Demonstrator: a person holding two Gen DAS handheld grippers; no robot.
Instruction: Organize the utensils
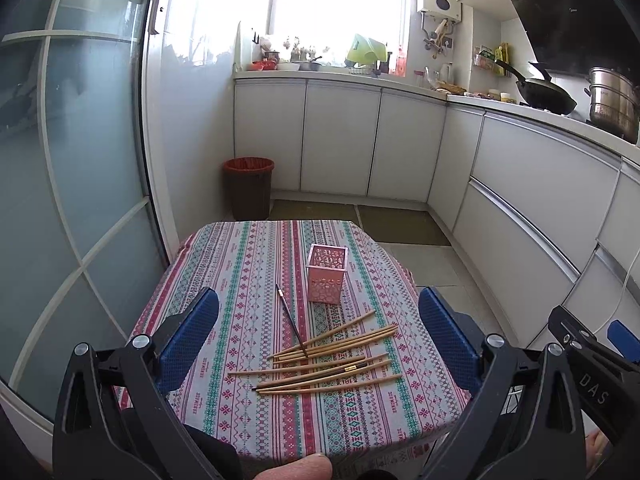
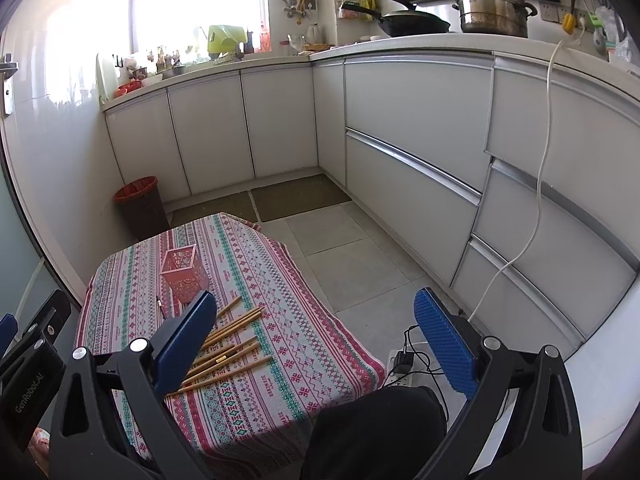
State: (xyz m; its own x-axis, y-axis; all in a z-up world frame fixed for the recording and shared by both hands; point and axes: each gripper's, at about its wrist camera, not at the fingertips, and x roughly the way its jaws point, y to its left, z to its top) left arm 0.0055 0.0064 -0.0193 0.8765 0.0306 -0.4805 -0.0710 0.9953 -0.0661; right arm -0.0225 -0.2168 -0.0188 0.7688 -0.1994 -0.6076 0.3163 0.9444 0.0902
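Fingers [image 1: 192,336] on both my grippers spread apart, empty; chopsticks [image 1: 328,360] lie near holder [image 1: 326,274] on desk [image 1: 240,264].

Patterned tablecloth [image 1: 248,264] carries pink holder [image 1: 326,278], scattered chopsticks [image 1: 332,364]

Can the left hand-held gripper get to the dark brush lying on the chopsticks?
Probably yes. The left hand-held gripper is open and empty, facing the table, and the dark brush lies on top of the chopsticks with nothing over it. The pink holder stands behind, out of the way.
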